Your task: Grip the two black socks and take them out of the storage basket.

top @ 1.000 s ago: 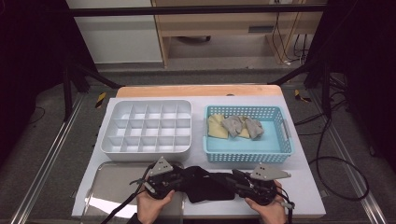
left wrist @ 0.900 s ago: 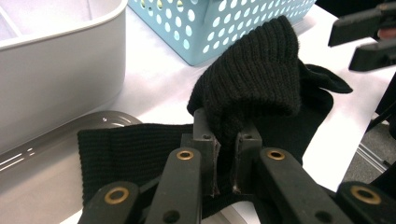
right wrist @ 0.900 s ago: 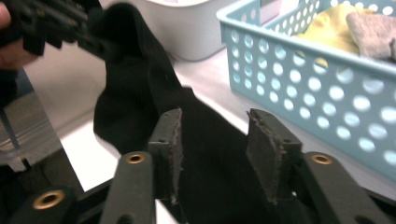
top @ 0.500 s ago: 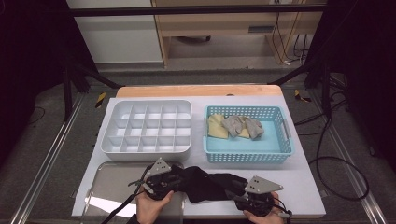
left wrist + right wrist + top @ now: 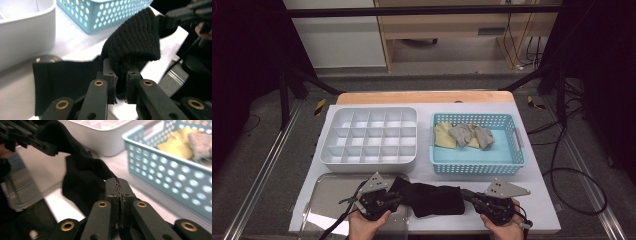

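Note:
A black knitted sock (image 5: 432, 199) lies stretched along the table's front edge between my two grippers. My left gripper (image 5: 398, 198) is shut on the sock's left end. In the left gripper view the ribbed fabric (image 5: 132, 45) bunches up out of the closed jaws (image 5: 121, 77). My right gripper (image 5: 468, 195) is at the sock's right end and its jaws have just closed. In the right gripper view its pads (image 5: 119, 192) meet with no fabric showing between them. The sock (image 5: 85, 180) hangs just left of the tips.
A white divided tray (image 5: 368, 165) stands at the back left. A blue perforated basket (image 5: 477, 168) at the back right holds yellow socks (image 5: 444, 134) and grey socks (image 5: 472, 134). A shiny metal tray (image 5: 324, 195) lies under my left hand. The table's front edge is close.
My right gripper dipped toward the front edge, then came back forward. More of the sock now shows between the grippers, shifted a little left. My left gripper still holds it.

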